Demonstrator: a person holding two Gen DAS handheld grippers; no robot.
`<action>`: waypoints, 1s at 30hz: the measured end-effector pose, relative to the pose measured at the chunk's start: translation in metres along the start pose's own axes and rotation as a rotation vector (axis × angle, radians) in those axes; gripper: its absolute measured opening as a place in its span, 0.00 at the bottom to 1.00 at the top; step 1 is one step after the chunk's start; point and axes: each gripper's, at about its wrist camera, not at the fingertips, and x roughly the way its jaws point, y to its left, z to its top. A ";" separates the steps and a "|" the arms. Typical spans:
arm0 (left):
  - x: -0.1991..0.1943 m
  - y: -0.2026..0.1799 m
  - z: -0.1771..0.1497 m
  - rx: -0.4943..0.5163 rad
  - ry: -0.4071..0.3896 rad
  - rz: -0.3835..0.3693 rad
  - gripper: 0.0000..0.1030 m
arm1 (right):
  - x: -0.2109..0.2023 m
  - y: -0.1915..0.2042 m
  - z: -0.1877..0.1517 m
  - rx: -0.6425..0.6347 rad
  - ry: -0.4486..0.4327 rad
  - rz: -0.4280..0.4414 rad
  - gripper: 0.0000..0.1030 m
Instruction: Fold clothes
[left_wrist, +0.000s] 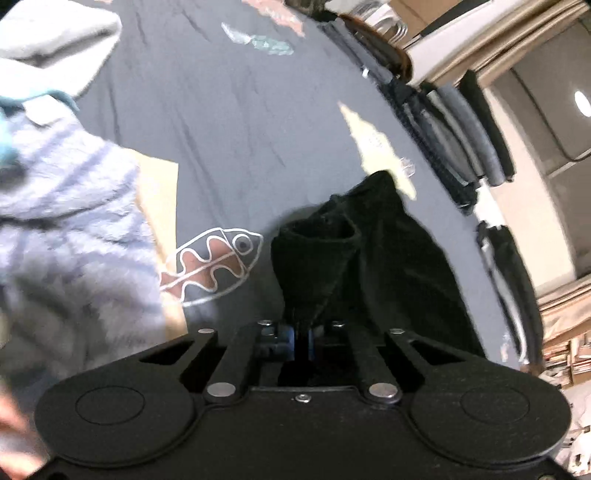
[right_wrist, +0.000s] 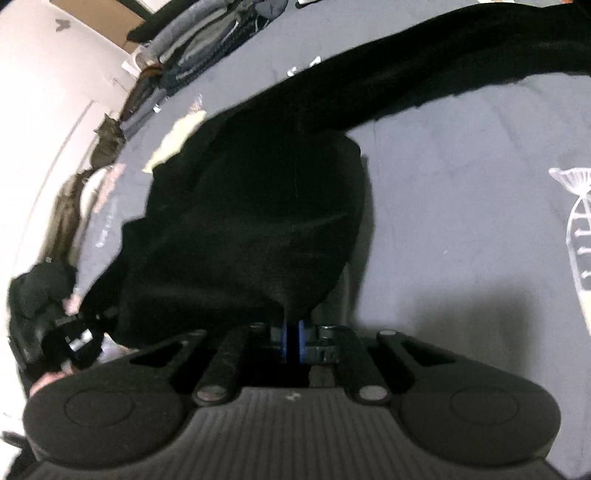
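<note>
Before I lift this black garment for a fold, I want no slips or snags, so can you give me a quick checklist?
1. Left gripper shut on black garment: ok.
2. Right gripper shut on the garment: ok.
3. Garment lying flat: not ok, bunched at both grips.
4. Which edge or corner each gripper holds: cannot tell.
5. Grey sheet ahead of the left gripper bare for laying down: ok.
6. Blue fleece apart from the garment: ok.

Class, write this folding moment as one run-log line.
stage: grasp | left gripper: shut on black garment | right gripper: shut on black garment | surface: grey fish-print sheet
</note>
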 end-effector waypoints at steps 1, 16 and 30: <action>-0.010 -0.003 -0.004 0.003 0.010 -0.007 0.05 | -0.006 0.000 0.004 -0.027 0.012 0.005 0.05; -0.058 -0.013 -0.040 0.384 0.048 0.169 0.47 | -0.020 -0.002 -0.010 -0.396 0.103 -0.281 0.28; -0.039 -0.128 -0.095 0.757 0.031 -0.036 0.47 | -0.007 0.041 -0.015 -0.424 -0.130 -0.191 0.50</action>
